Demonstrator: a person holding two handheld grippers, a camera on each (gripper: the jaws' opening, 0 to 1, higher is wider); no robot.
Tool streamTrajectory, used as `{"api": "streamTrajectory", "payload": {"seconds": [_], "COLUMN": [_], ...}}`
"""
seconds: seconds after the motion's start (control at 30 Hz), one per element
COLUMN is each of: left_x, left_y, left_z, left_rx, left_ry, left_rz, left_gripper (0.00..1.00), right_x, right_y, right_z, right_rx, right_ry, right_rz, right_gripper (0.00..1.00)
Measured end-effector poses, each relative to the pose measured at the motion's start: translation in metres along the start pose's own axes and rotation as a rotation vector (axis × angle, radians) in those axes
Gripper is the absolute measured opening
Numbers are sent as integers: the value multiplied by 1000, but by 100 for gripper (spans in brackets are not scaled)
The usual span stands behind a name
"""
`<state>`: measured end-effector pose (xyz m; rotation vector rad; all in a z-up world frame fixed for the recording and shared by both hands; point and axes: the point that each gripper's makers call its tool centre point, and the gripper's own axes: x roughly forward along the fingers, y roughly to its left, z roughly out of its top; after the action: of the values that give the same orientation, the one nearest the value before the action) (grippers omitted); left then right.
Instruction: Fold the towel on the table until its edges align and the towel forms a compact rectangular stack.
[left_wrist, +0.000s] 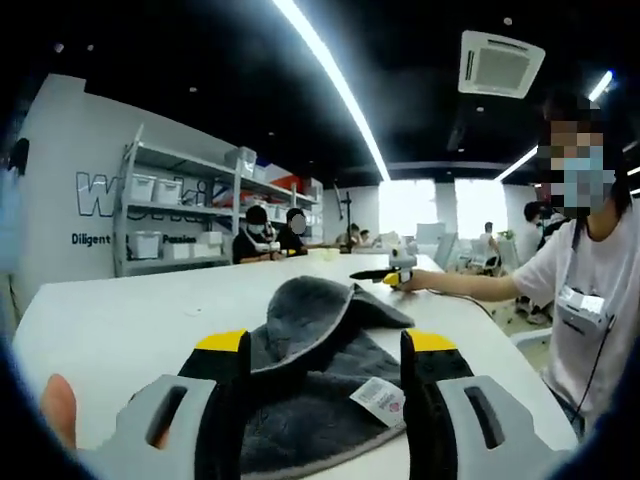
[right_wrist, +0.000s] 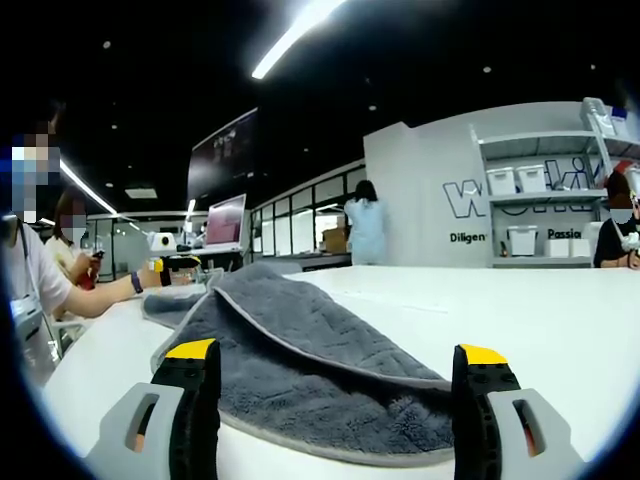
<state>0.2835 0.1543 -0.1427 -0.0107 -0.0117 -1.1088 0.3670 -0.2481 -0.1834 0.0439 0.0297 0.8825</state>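
Observation:
A grey towel (left_wrist: 320, 330) lies crumpled on the white table (left_wrist: 130, 320), one part folded up into a hump and a white label (left_wrist: 378, 398) showing near its front edge. My left gripper (left_wrist: 326, 345) stands open low over the towel's near edge, its yellow-tipped jaws spread on either side of the cloth. In the right gripper view the towel (right_wrist: 300, 330) has a flap laid over itself with a pale hem. My right gripper (right_wrist: 338, 355) is open just in front of the towel's rounded edge, above the table (right_wrist: 540, 310).
A person in a white shirt (left_wrist: 590, 290) sits at the table's end, resting a yellow-tipped tool (left_wrist: 395, 272) on it beyond the towel; that person (right_wrist: 30, 280) and tool (right_wrist: 170, 265) appear again at left. Shelves with bins (left_wrist: 170, 215) line the wall.

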Motion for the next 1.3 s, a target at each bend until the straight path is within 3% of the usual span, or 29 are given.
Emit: {"api": "streamTrajectory", "payload": {"seconds": [0.37, 0.83, 1.3], "left_x": [-1, 2, 4], "left_y": [6, 12, 13], "left_z": [0, -3, -2], "left_rx": [4, 15, 35], "left_ry": [-9, -3, -2], "left_rz": [38, 61, 74], "left_gripper": [79, 97, 99], "right_x": [0, 0, 0], "right_y": [9, 2, 1], "right_z": [-3, -2, -2], "right_rx": [-2, -2, -6], "right_ry": [1, 2, 5], "right_rz": [1, 1, 1], "right_gripper": [98, 98, 98]}}
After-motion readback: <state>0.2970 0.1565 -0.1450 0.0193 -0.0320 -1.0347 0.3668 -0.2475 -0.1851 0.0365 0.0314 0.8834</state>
